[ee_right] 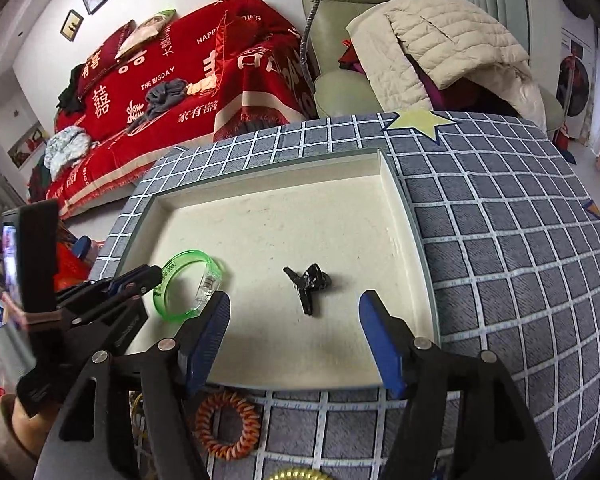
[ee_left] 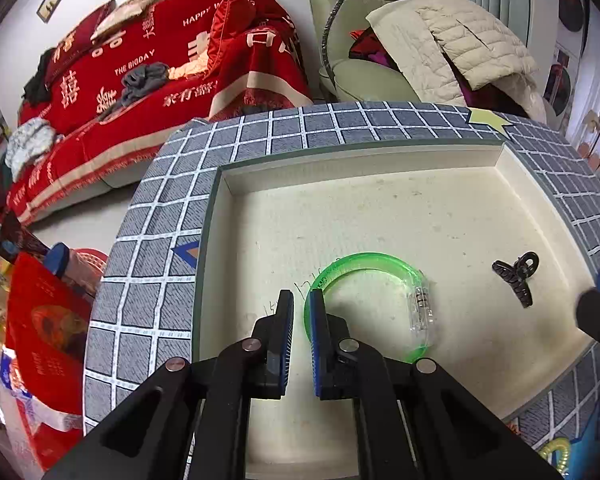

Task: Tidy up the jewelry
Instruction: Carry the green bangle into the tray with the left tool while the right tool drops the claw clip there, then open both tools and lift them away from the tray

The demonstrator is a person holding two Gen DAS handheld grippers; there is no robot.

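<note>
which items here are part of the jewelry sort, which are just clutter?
Job:
green bangle, in the tray
black claw clip, in the tray
orange spiral hair tie, on the checked cloth outside the tray

Lying about:
red sofa throw
cream quilted jacket on the green armchair

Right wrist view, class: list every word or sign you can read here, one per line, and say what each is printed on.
"THE BIGDAY": white print on the red sofa throw.
"HAPPY", cut off by a cushion: same throw.
Large white Chinese characters: same throw, one reading "囍"; the rest I cannot read surely.
Lettering on the left gripper: too small to read.
Tray, green bracelet, black hair clip: no text.
</note>
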